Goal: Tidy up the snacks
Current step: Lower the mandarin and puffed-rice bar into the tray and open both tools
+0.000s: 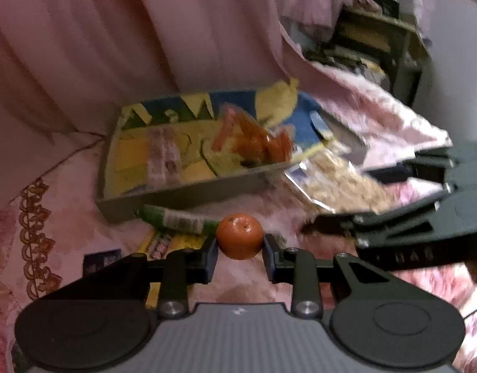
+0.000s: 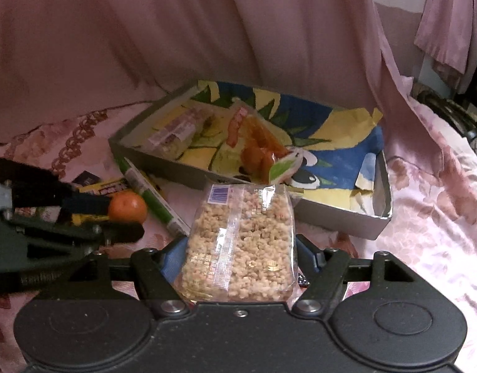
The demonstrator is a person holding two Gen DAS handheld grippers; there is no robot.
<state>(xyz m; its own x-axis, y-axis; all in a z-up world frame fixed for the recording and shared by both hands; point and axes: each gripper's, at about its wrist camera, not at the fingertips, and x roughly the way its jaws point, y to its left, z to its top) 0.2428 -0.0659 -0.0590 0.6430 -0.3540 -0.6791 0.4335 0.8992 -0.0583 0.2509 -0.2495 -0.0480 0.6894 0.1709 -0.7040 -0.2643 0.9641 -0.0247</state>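
From my feed, motion blur smears the box (image 1: 176, 192) and its orange packet (image 1: 254, 140) in the left view, the right gripper (image 1: 331, 220) runs off frame, and the yellow wrapper's (image 2: 111, 186) print stays unreadable.

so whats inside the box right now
Inside the box: a clear packet with a pinkish label and a bag of orange snacks, both on a colourful cartoon paper lining. What lies under the lining is hidden.

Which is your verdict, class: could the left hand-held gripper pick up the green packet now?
Probably not yet. The left hand-held gripper is shut on the orange, so its jaws are full, though the green packet lies uncovered just beyond it.
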